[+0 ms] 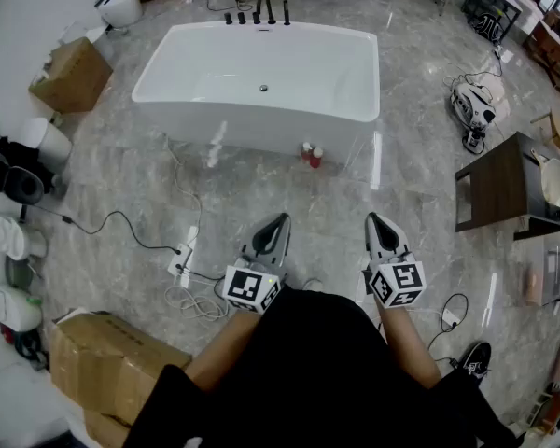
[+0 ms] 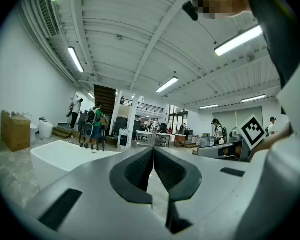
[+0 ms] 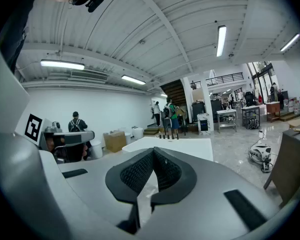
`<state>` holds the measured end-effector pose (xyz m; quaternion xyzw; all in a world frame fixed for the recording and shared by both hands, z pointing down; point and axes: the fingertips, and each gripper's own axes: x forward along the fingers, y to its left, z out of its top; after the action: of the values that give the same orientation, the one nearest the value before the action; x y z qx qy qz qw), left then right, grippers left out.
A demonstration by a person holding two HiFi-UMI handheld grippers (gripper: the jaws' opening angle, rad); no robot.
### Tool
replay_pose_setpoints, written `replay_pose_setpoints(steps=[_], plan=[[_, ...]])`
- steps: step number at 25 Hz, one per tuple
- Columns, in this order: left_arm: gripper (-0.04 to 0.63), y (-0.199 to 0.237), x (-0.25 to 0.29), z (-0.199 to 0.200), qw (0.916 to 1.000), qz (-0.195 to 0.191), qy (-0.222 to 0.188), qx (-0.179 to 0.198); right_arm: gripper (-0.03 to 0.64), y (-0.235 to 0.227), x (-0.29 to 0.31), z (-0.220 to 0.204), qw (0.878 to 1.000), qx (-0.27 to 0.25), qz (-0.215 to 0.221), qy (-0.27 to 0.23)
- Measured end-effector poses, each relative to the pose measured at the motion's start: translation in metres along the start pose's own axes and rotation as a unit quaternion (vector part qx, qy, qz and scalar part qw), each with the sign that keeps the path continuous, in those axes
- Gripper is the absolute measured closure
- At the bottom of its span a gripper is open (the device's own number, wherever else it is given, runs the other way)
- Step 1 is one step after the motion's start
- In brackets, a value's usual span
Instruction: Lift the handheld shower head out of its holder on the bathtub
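Well, both grippers are held low in front of the person, over the grey marble floor and well apart from the white bathtub (image 1: 261, 110). The left gripper (image 1: 282, 219) points level toward the tub; its jaws are pressed together with nothing between them, as its own view shows (image 2: 153, 150). The right gripper (image 1: 373, 218) tips a little downward, and its jaws are closed and empty too (image 3: 152, 152).

On the far rim of the bathtub stands a row of black fittings (image 1: 258, 14). The handheld shower head is somewhere among them, but which one it is I cannot tell from this view. The same row shows small in the left gripper view (image 2: 92, 143) and in the right gripper view (image 3: 168, 135), behind the tub's white rim.

Two small red bottles (image 1: 311, 155) stand on the floor against the near wall of the tub. A cardboard box (image 1: 70, 75) lies to the left of the tub, and a white power strip (image 1: 182, 261) with loose cables lies near the left gripper. A dark wooden table (image 1: 499, 183) stands at the right — several people are visible far back in the hall.
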<state>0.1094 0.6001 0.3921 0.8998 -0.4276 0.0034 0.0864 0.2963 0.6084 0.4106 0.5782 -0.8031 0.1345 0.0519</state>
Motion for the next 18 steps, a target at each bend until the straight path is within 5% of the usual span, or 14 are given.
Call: replay_pose_setpoints(steps=[18], plan=[[0.592, 0.0061, 0.0054, 0.0088, 0.9999, -0.004, -0.011, 0.006, 0.618, -0.0072, 0.0002, 0.0020, 1.000, 0.012, 0.011, -0.013]])
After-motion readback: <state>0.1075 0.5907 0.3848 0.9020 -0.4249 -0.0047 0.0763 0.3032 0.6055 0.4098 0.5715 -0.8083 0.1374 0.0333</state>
